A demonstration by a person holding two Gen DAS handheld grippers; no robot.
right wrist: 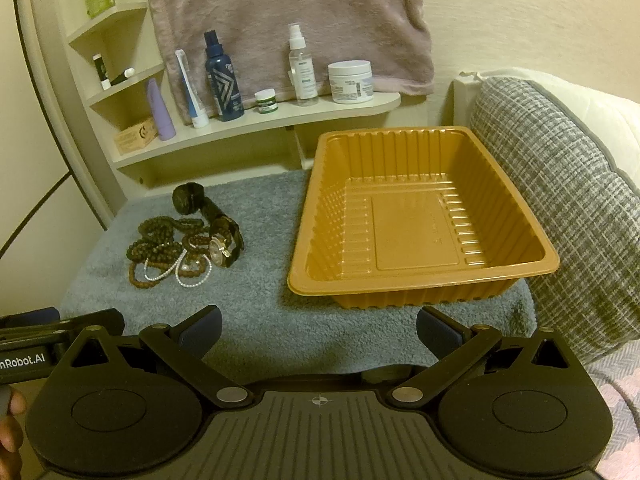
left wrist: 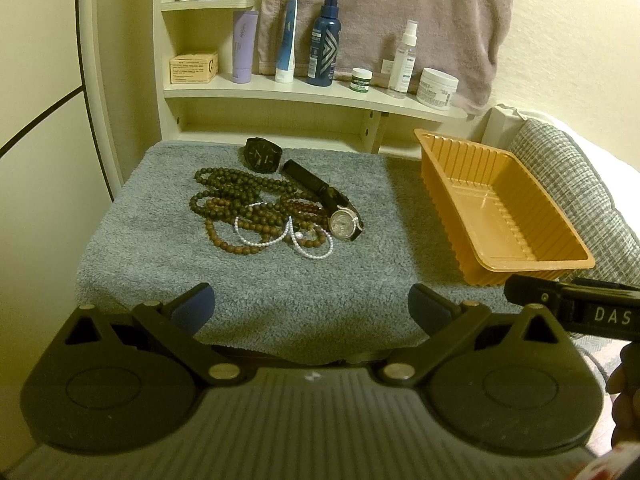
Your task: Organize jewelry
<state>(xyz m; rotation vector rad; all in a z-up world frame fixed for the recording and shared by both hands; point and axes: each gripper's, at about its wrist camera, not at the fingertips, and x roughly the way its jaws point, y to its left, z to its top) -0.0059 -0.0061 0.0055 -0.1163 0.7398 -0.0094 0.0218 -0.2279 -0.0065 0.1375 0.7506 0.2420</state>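
Observation:
A heap of jewelry lies on a grey towel (left wrist: 280,280): dark bead necklaces (left wrist: 236,192), brown bead strands (left wrist: 224,236), a white pearl strand (left wrist: 276,236), a silver-faced watch (left wrist: 344,222) with black strap and a black watch (left wrist: 262,154). An empty orange plastic tray (left wrist: 500,208) stands to the right. My left gripper (left wrist: 312,308) is open and empty, at the towel's near edge, well short of the heap. My right gripper (right wrist: 318,330) is open and empty, in front of the tray (right wrist: 420,220); the heap (right wrist: 180,252) lies to its left.
A shelf (left wrist: 312,94) behind the towel holds bottles, tubes and jars, with a pink towel (left wrist: 380,8) hanging behind. A grey checked cushion (right wrist: 560,200) lies right of the tray. The right gripper's body (left wrist: 580,312) shows at the left view's right edge.

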